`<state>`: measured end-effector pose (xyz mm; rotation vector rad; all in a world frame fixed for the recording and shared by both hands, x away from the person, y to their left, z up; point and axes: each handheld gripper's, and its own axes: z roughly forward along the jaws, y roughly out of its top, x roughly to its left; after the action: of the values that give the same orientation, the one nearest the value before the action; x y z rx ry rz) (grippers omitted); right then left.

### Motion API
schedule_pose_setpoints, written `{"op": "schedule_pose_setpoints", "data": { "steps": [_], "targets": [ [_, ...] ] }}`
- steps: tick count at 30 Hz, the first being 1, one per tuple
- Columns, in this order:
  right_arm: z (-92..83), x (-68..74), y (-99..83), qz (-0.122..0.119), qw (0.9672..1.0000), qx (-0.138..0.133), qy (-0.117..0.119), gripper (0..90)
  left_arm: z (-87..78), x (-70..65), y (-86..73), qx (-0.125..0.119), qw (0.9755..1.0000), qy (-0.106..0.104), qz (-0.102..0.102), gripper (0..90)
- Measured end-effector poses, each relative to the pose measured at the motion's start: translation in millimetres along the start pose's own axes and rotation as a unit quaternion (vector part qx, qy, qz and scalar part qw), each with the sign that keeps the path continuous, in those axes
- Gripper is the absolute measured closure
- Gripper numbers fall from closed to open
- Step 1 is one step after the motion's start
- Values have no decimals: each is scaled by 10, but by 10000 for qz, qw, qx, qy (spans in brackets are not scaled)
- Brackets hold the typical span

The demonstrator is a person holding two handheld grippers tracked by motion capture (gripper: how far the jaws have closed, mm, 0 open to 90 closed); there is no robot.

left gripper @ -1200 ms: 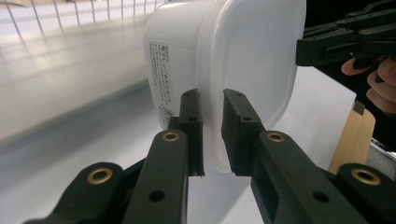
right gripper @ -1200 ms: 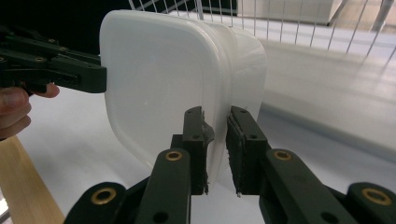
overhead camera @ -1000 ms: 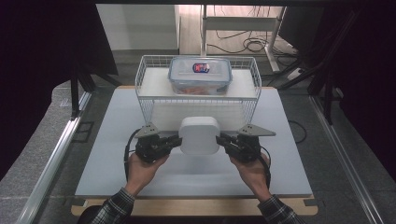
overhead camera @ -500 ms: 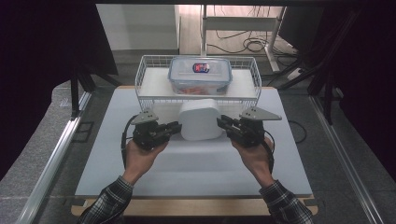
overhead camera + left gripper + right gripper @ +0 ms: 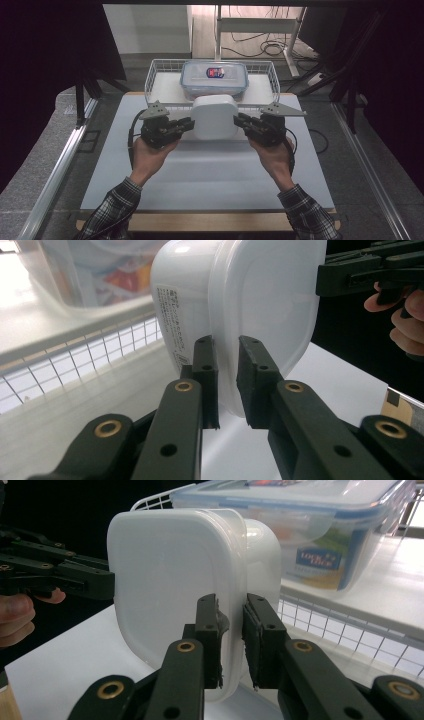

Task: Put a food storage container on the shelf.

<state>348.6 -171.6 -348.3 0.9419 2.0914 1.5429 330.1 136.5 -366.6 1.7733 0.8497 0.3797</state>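
White board covers the worktop (image 5: 210,175), with a wooden edge along the near side. At its far end stands a white wire basket (image 5: 156,75). Inside the basket sits a clear lidded storage box (image 5: 214,80) with blue clips; its side label reads "LOCK & LOCK" in the right gripper view, and a small red and blue sticker on the lid is too small to read. Held clear of the worktop, just in front of the basket's near rim, is a white plastic container (image 5: 214,117) with rounded corners and a fitted lid. A printed label runs down its side wall; the text is too fine to read. Left gripper (image 5: 189,123) is clamped on the container's lid rim at one side, jaws nearly closed. Right gripper (image 5: 238,120) is clamped likewise on the opposite side.
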Motion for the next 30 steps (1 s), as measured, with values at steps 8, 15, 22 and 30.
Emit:
{"op": "schedule_pose_setpoints", "data": {
  "steps": [8,15,22,30],
  "targets": [
    [2,-15,152,23,10000,-64,13,775,-59,12,171,-72,9999,58,90,797],
    [11,-17,297,24,9999,-127,42,772,-132,20,316,-165,9997,94,150,797],
    [21,-6,482,-15,9998,-177,51,771,-204,63,472,-232,9996,89,165,798],
    [44,-12,651,15,9996,-264,60,767,-262,97,637,-296,9993,108,222,799]
  ]
}}
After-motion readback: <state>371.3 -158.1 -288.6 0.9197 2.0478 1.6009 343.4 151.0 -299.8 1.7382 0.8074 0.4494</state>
